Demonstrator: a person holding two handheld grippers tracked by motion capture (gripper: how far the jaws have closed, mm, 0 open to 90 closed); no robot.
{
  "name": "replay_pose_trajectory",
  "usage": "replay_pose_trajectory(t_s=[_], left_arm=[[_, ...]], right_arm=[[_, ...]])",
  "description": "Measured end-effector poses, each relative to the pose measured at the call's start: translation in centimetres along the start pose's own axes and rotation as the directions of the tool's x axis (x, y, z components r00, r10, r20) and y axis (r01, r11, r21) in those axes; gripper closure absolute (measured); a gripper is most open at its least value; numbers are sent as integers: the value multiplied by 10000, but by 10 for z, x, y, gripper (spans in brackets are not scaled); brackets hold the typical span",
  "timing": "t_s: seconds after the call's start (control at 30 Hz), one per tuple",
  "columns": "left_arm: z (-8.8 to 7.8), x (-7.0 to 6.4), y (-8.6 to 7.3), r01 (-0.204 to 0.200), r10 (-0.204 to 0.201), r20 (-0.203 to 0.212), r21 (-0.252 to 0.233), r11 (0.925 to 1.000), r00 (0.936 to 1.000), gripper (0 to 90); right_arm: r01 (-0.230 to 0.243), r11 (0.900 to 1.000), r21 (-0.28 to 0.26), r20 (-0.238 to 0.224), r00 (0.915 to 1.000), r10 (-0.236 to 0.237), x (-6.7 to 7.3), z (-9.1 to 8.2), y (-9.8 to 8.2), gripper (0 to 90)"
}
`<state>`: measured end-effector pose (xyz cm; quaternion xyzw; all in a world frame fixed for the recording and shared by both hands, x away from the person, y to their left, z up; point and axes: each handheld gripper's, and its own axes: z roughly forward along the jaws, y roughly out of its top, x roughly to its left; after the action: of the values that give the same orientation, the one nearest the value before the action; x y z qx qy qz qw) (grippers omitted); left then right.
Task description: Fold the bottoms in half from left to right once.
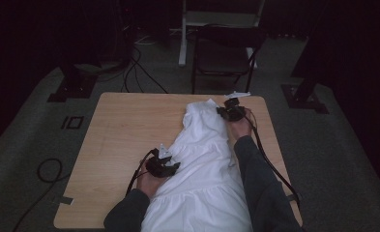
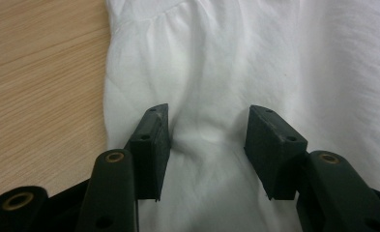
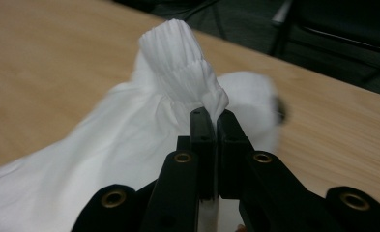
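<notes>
High view: grey sleeves point(image 1: 255, 188) are reaching over a white garment point(image 1: 202, 164) lying along the light wooden counter point(image 1: 124, 130), a dark chair point(image 1: 224, 55) standing behind on grey carpet | left gripper view: left tongs point(image 2: 209, 133) are hovering half-open over the cloth | right gripper view: right tongs point(image 3: 211, 121) are pinching the garment's gathered end.

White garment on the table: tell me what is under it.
The wooden table lies under the white garment; anything else beneath the cloth is hidden from sight.
</notes>
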<state>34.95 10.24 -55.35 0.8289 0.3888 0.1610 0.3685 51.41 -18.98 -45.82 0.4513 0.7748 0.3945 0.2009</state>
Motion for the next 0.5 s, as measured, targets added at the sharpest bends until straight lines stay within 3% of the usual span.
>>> replay_pose_trajectory(t_s=[0.13, 0.23, 0.37, 0.43, 0.5], left_arm=[[0, -1, 0, 4, -4, 25, -16, 10000, 10000, 492], [1, -2, 0, -12, 11, -29, -12, 10000, 10000, 482], [1, -1, 0, 0, 0, -2, -5, 10000, 10000, 481], [0, -1, 3, 0, -1, 21, 152, 9999, 10000, 479], [-4, 1, 7, -106, 105, 17, 274, 9996, 9999, 488]], right_arm=[[-848, 9964, -39, 428, 9955, 849, -26, -2, -2, 854], [-858, 9943, 633, 951, 9923, 795, -29, 9, -9, 633], [-1098, 9939, 111, 1068, 9884, 1080, -26, 1, -17, 504], [-1009, 9949, -7, 903, 9908, 1005, -22, -7, -20, 502], [-838, 9964, 87, 334, 9960, 835, -17, -14, -29, 523]])
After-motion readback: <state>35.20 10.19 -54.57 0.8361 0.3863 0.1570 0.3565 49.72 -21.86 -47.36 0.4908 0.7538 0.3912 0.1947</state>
